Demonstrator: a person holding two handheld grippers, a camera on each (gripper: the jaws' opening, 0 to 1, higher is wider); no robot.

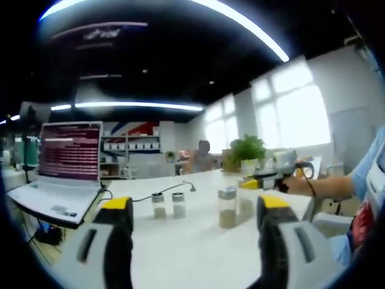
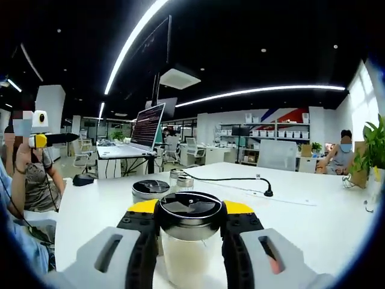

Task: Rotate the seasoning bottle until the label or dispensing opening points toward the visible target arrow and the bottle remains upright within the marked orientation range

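A glass seasoning bottle [image 2: 190, 256] with a dark metal lid stands upright between the yellow-tipped jaws of my right gripper [image 2: 190, 211], which is shut on it. In the left gripper view the same bottle [image 1: 246, 206] stands on the white table [image 1: 180, 253], with the right gripper [image 1: 252, 183] and a hand reaching in from the right. My left gripper [image 1: 195, 208] is open and held back from the bottles, with nothing between its jaws. In the right gripper view it [image 2: 45, 139] is raised at the far left.
A second bottle [image 1: 227, 208] stands just left of the held one, and two small shakers [image 1: 168, 205] stand farther left. An open laptop [image 1: 67, 161] sits at the table's left end, with a black cable [image 2: 240, 179] across the middle. A potted plant [image 1: 246, 150] and a seated person [image 1: 202, 158] are beyond.
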